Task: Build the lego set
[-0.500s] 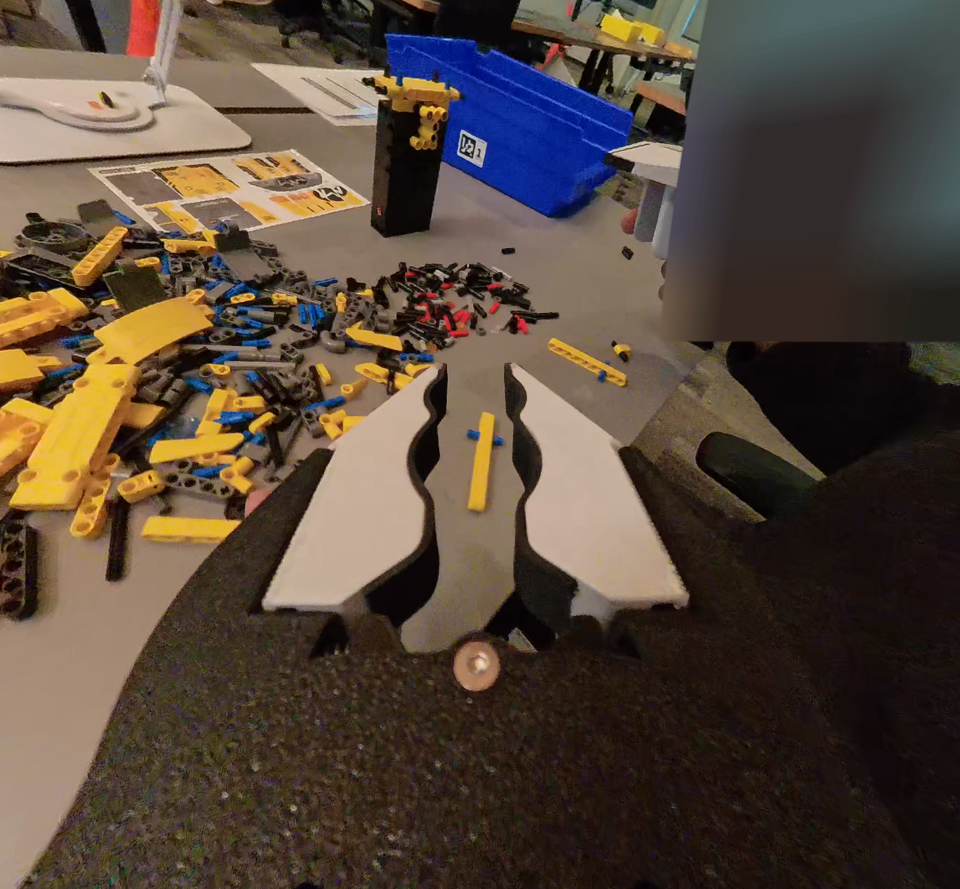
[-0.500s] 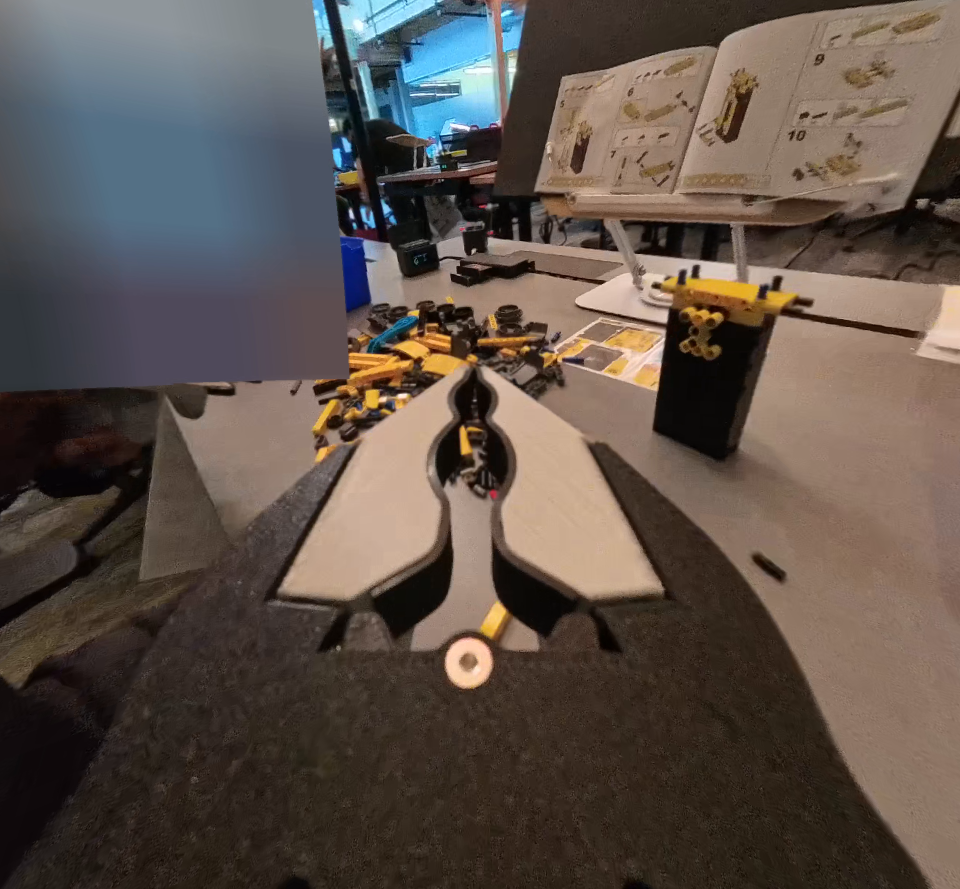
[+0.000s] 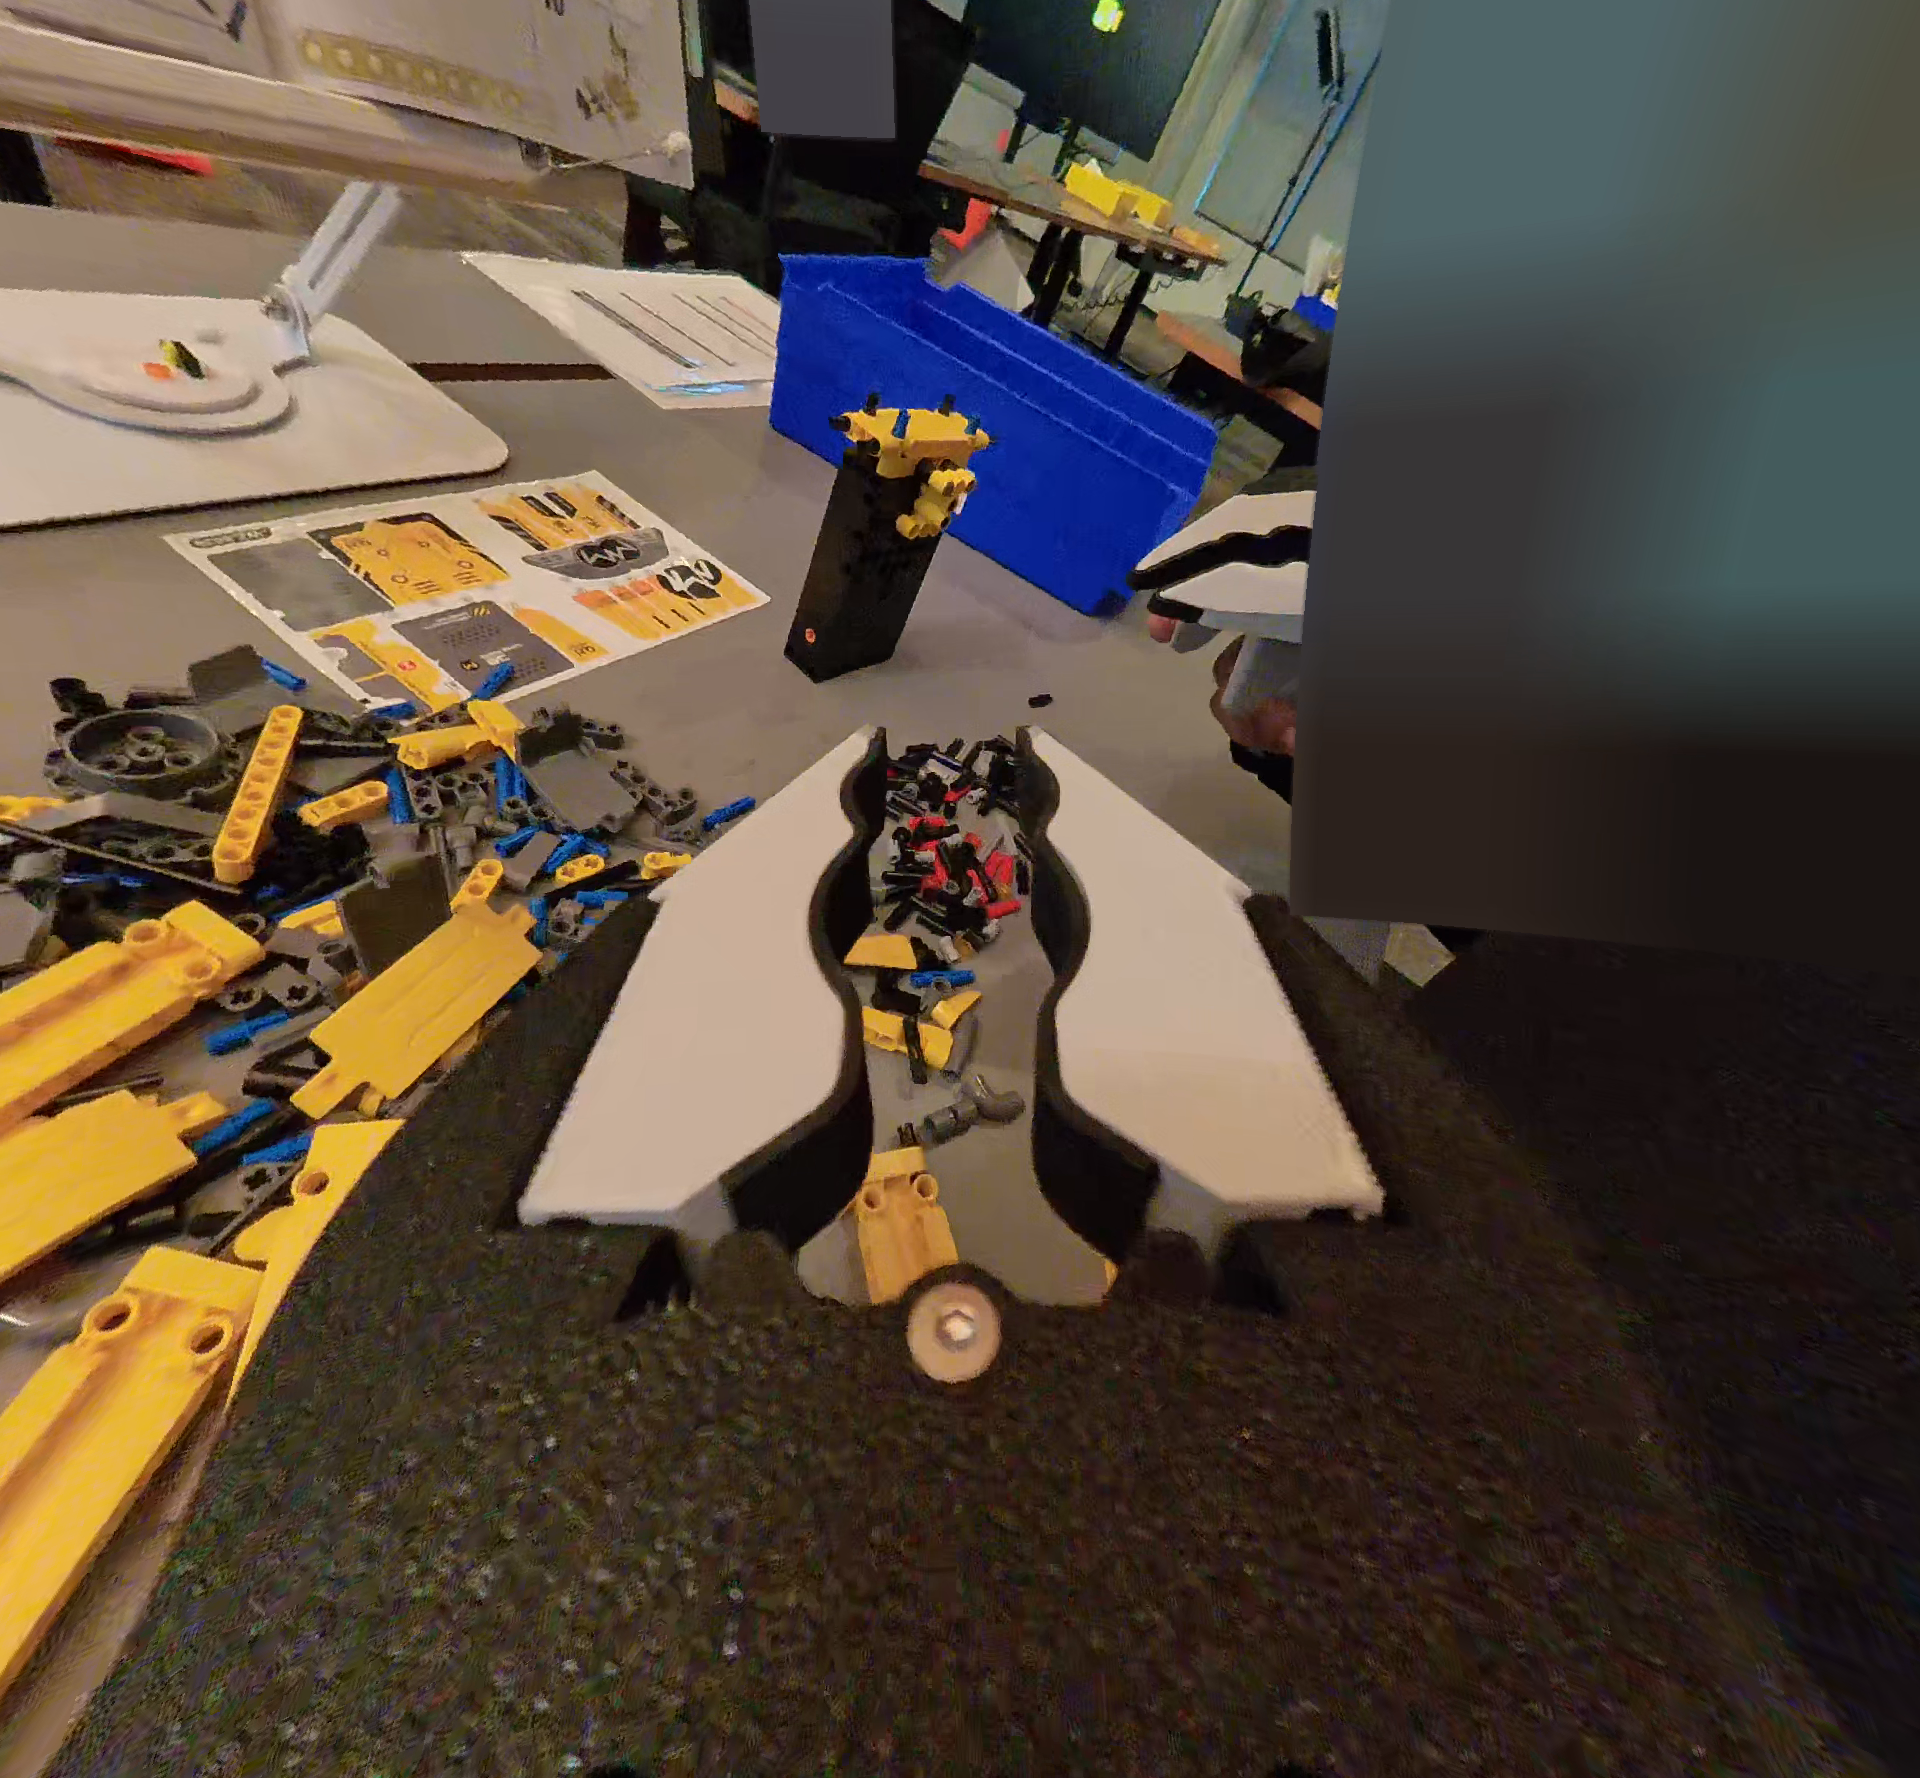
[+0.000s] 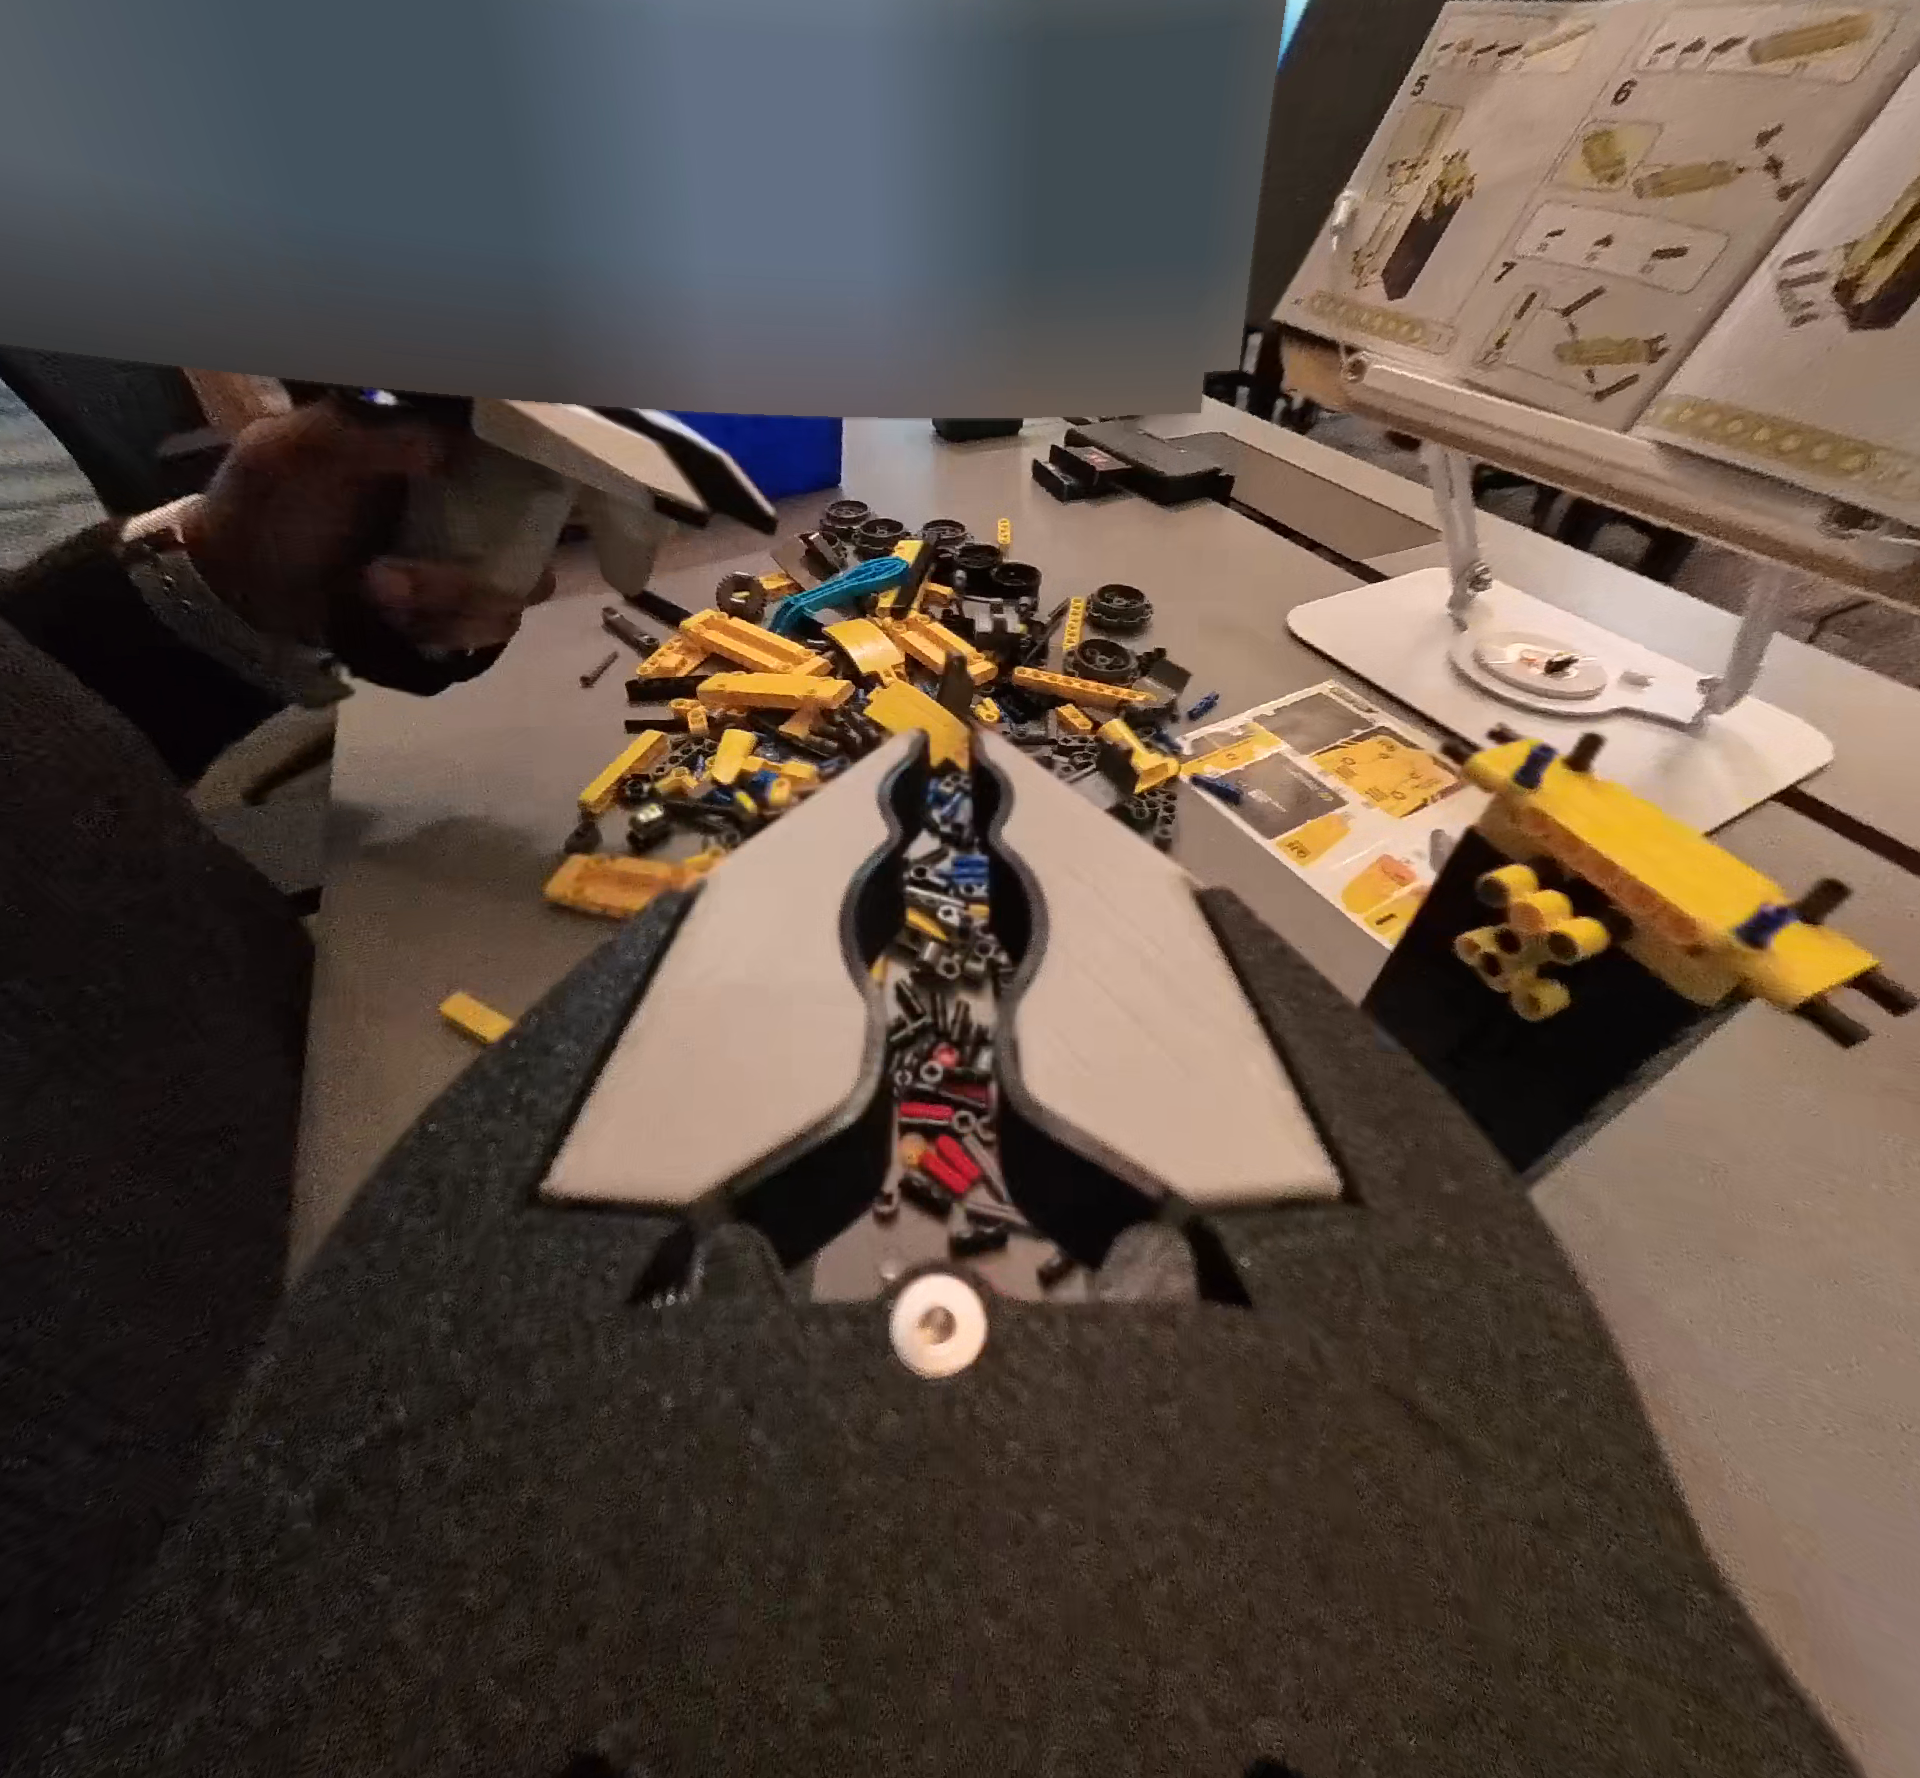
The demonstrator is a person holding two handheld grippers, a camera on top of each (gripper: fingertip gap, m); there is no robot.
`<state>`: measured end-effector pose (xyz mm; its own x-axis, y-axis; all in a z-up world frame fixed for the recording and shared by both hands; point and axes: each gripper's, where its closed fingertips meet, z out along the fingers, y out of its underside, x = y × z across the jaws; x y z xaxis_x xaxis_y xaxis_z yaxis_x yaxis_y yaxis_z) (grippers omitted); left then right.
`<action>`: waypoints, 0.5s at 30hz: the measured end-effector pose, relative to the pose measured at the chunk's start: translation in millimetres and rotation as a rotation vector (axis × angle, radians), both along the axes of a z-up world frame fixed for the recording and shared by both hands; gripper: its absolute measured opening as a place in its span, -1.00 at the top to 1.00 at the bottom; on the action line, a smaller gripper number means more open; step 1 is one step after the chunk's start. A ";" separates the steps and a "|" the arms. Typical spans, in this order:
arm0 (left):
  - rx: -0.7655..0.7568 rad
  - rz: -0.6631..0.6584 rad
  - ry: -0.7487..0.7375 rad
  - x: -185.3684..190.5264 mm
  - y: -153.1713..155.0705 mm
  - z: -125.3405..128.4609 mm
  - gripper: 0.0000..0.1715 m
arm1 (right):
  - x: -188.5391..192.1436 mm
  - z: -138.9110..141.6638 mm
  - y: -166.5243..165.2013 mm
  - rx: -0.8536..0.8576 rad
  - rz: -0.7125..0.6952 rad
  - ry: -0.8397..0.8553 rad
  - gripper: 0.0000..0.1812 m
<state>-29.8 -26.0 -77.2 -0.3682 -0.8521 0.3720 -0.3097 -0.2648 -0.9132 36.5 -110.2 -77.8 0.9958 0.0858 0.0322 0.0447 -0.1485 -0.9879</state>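
My left gripper [image 3: 951,741] is open and empty, low over a heap of small black and red pins [image 3: 951,866] that shows between its fingers. A black block tower with a yellow top [image 3: 873,565] stands upright just beyond it. My right gripper [image 4: 948,741] is empty, its tips only slightly apart, over the same pins [image 4: 940,1094]. The tower [image 4: 1558,1001] is close on its right. A pile of yellow, black and blue building pieces [image 4: 831,679] lies ahead of it, and left of my left gripper [image 3: 312,897]. Each gripper also shows in the other's view, the right [image 3: 1236,575] and the left [image 4: 623,471].
A blue bin [image 3: 997,450] stands behind the tower. A sticker sheet [image 3: 468,575] lies flat on the grey table. An open instruction book on a white stand [image 4: 1621,201] is at the back. A hand [image 4: 343,565] holds the left gripper. Black wheels [image 4: 977,554] lie at the pile's far side. The tips of one gripper are about 12 cm away from the tips of the other.
Both grippers have moved in over the heap of small pins. The left has left the yellow beam behind. The right now has the tower close beside it, and its tips are slightly wider apart.
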 end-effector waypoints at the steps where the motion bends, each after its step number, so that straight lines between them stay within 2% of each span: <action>1: 0.026 0.000 0.001 0.9 -3.0 -0.9 0.72 | -0.7 1.1 -0.9 0.007 -0.006 -0.026 0.92; 6: 0.202 -0.056 0.038 -4.9 -27.8 -28.1 0.72 | -15.0 -10.1 0.9 -0.004 0.036 -0.084 0.93; 10: 0.330 -0.135 0.081 -20.9 -47.4 -59.2 0.72 | -32.6 -38.0 8.9 -0.134 0.110 -0.097 0.90; 13: 0.285 -0.279 0.147 -42.7 -72.3 -76.2 0.72 | -63.3 -58.1 0.4 -0.219 0.259 -0.094 0.67; 15: 0.282 -0.360 0.194 -55.4 -85.5 -85.0 0.72 | -90.2 -73.9 -15.8 -0.293 0.397 -0.122 0.64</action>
